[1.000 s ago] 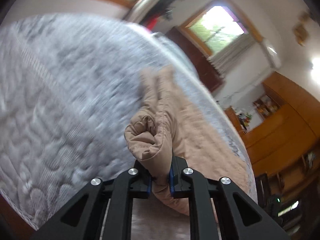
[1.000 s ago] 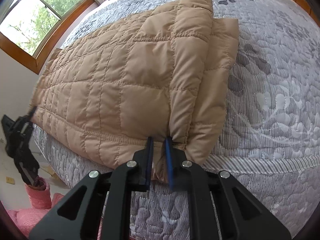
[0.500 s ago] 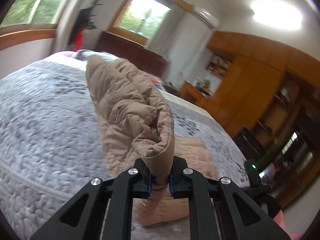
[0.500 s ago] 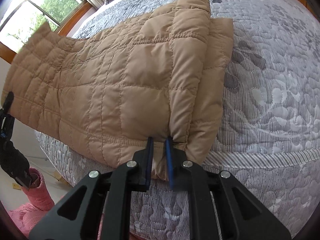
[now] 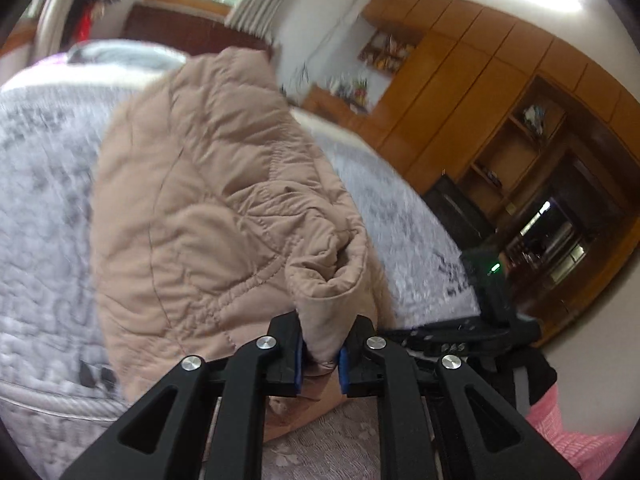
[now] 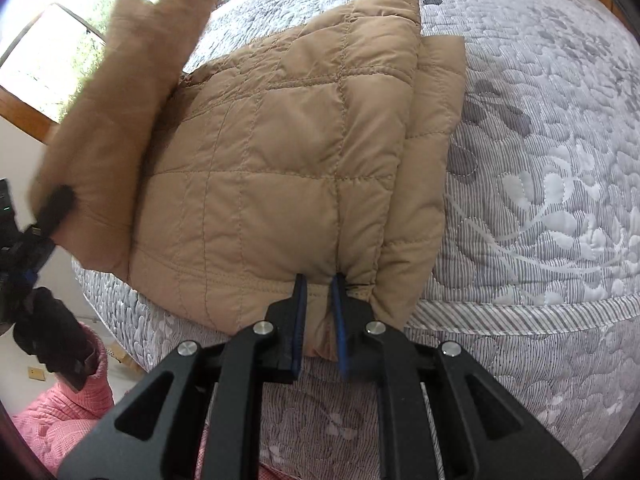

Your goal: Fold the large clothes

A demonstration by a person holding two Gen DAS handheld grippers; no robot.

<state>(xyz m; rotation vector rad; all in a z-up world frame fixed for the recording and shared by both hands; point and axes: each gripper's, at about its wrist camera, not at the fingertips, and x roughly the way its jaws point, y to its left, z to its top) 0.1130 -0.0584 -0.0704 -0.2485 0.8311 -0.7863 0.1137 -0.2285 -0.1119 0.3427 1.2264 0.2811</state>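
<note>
A tan quilted jacket (image 6: 280,168) lies on the grey patterned bed (image 6: 540,160), its right side folded in along the length. My right gripper (image 6: 318,280) is shut on the jacket's near hem at the bed's front edge. My left gripper (image 5: 320,328) is shut on the other end of the jacket (image 5: 208,200), which it holds up off the bed. In the right wrist view that raised end (image 6: 112,128) stands up on the left, curling over the flat part, with the left gripper (image 6: 52,208) blurred at its lower corner.
Wooden wardrobes and shelves (image 5: 500,100) line the far wall beyond the bed. A window (image 6: 52,52) is at the left. A person's pink sleeve (image 6: 68,412) and dark glove (image 6: 52,336) show low at the left, off the bed's corner.
The left gripper has swung the far end of the jacket up and across toward the right gripper's side. The flat jacket now shows a raised flap. The right gripper has stayed put.
</note>
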